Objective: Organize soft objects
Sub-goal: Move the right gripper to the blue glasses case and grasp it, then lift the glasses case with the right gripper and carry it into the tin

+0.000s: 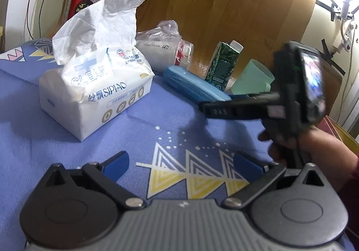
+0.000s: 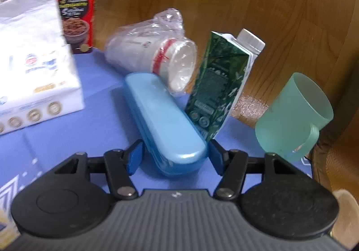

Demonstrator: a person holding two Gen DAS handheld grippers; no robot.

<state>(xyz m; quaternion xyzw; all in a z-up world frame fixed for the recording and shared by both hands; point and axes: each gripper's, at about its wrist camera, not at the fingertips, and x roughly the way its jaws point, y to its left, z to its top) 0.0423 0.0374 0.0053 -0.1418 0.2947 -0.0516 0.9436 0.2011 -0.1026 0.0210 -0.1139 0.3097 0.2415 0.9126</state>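
Straddling the near end of a glossy, rounded blue case (image 2: 165, 125), right gripper (image 2: 176, 158) spread wide, pads not touching, left gripper (image 1: 180, 164) wide over patterned cloth (image 1: 67, 150), soft quilted tissue pack (image 1: 96, 85) left of case, green carton (image 2: 218, 91) and bagged cups (image 2: 154, 56) crowding behind, mint mug (image 2: 294, 114) right.

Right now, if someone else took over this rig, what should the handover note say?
Left tongs: open, empty, above the blue cloth.
Right tongs: open, straddling the near end of the blue case, not clamped.
Tissue pack sits left on the cloth; bagged cups lie behind the case; carton and green mug to the right.
Nothing gripped yet; all sorting remains.
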